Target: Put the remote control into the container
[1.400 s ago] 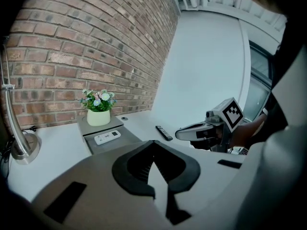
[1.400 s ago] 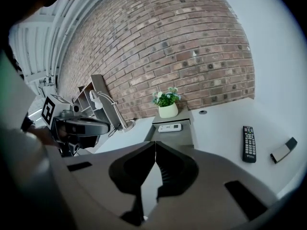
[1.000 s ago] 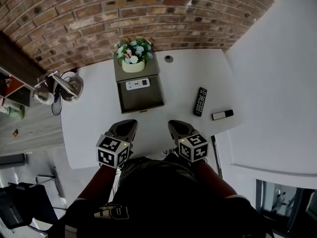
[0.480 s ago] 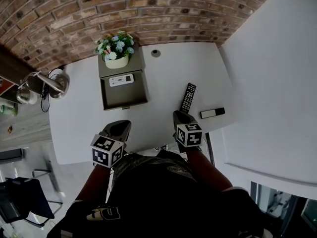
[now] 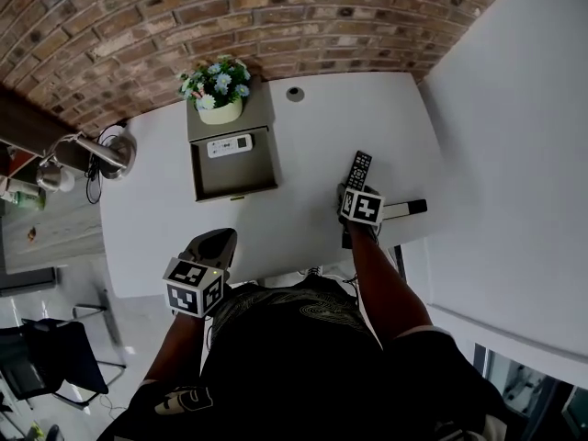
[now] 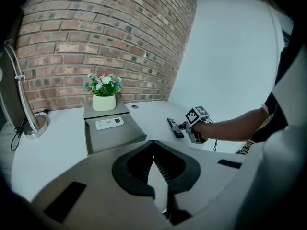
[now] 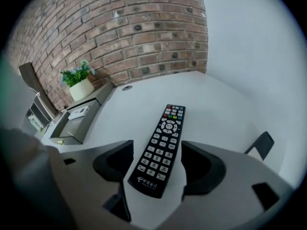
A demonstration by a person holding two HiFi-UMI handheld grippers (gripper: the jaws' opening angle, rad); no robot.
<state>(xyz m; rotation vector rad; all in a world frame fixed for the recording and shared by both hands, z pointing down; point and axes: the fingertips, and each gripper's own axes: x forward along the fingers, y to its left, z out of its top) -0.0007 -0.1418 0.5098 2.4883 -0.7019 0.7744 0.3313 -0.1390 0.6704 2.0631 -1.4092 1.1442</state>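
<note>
A black remote control lies flat on the white table, right of the middle. My right gripper is down over its near end. The jaws are opening, with the remote between them and a gap on each side. In the head view only the remote's far end shows past the right gripper. The grey open container stands at the back left with a white remote in it. My left gripper hangs shut and empty at the table's front edge.
A pot of flowers sits on the container's back end. A desk lamp stands at the table's left edge. A small black-and-white bar lies right of the right gripper. A cable hole is at the back.
My right gripper has moved forward and to the right from the table's front edge onto the black remote. The left gripper has stayed near the front edge.
</note>
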